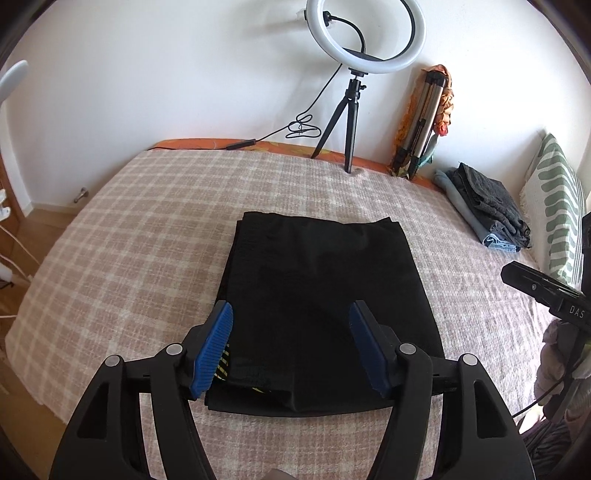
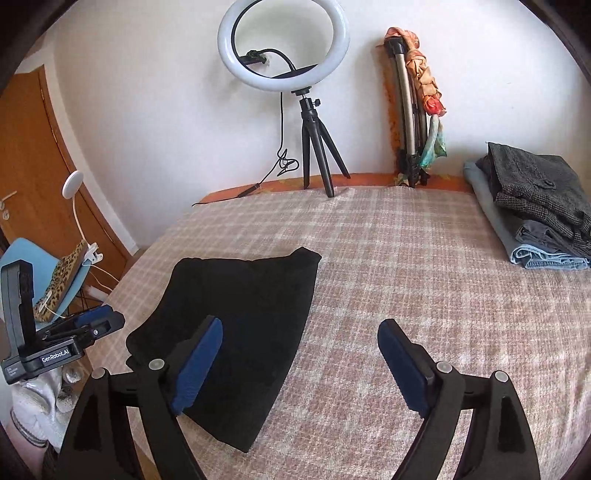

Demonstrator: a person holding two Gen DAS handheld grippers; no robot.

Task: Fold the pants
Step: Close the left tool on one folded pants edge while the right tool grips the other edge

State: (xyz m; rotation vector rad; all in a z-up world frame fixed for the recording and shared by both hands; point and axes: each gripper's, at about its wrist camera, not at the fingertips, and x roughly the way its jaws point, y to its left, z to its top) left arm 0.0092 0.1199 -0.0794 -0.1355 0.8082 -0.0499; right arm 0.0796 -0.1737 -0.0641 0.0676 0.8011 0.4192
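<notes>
1. The left hand-held gripper (image 1: pixel 291 345) hovers over the near end of the black pants (image 1: pixel 325 302), its blue fingers (image 1: pixel 214 349) spread wide apart with nothing between them.
2. The right hand-held gripper (image 2: pixel 299 363) also has its fingers (image 2: pixel 197 369) set wide apart and empty; its left finger overlaps the pants' near right part in this view, while its right finger is over bare blanket.
3. The pants (image 2: pixel 236 325) lie folded into a flat rectangle on the checked blanket (image 1: pixel 147 240) of the bed, near its front edge. A bit of yellow-striped trim shows at the near left corner.
4. Toward the head of the bed on the right, well apart from the pants, sits a stack of folded clothes (image 2: pixel 532 206): grey items on top of blue denim.
5. A green-patterned pillow (image 1: pixel 554 210) stands just beyond that stack in the left wrist view.
6. At the far edge a ring light (image 1: pixel 367 35) stands on a small black tripod (image 1: pixel 341 122), and a folded tripod (image 2: pixel 410 114) draped with an orange scarf leans on the white wall.
</notes>
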